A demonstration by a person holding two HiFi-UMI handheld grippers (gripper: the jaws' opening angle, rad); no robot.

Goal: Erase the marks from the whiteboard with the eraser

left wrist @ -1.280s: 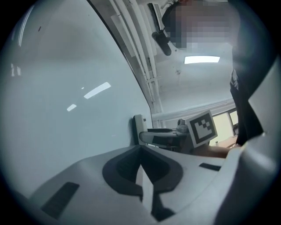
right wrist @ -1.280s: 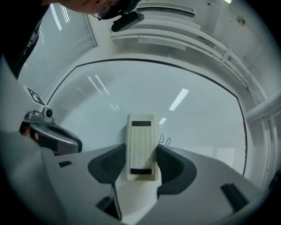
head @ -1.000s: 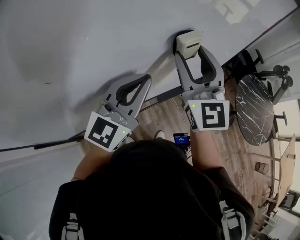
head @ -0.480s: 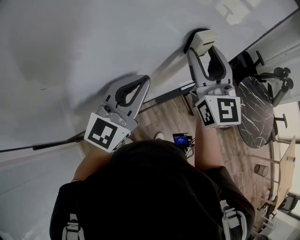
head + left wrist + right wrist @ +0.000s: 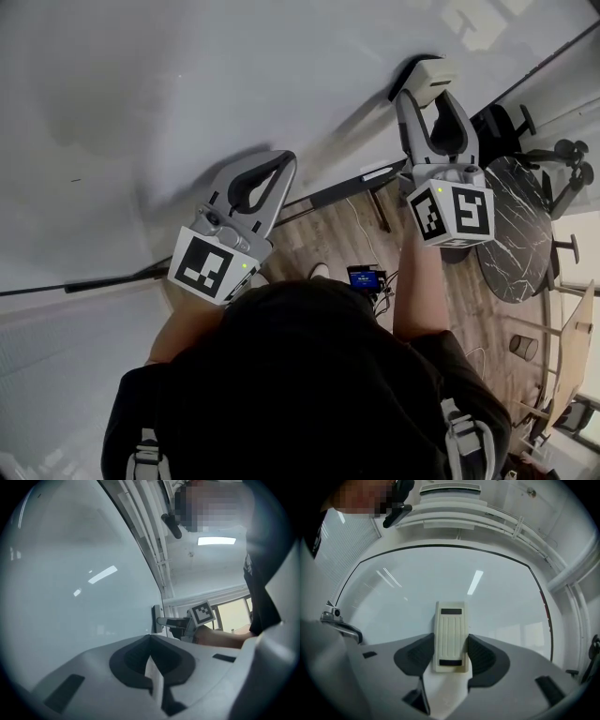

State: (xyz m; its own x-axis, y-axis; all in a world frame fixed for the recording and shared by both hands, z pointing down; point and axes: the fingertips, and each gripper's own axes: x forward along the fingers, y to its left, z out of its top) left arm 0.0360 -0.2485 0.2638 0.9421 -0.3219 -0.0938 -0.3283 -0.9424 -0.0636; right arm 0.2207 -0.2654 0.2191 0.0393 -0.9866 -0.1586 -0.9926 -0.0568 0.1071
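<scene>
1. We are holding the right gripper [image 5: 451,654] with its jaws closed on the eraser [image 5: 451,634]. The two dark pads are pressing on its long sides, and its ribbed cream back is facing the camera.
2. The eraser is standing out past the jaw tips. In the left gripper view its flat face is lying against the whiteboard [image 5: 187,84]. In the head view it is sitting toward the right part of the board.
3. We are holding the left gripper [image 5: 150,639] with its jaws fully together and nothing between them. It is pointing at the board, well to the left of the eraser, and we cannot tell whether its tip is touching the surface.
4. The board is looking almost clean. One small dark mark [image 5: 75,180] is showing far at the left, well apart from both grippers.
5. A dark frame [image 5: 112,278] is running along the lower edge of the board.
6. Beyond the frame a wooden floor [image 5: 328,230] is showing, and a small device [image 5: 364,277] with a lit screen is showing between our arms.
7. At the right, a round dark table [image 5: 516,234] and a black chair [image 5: 562,159] are standing.
</scene>
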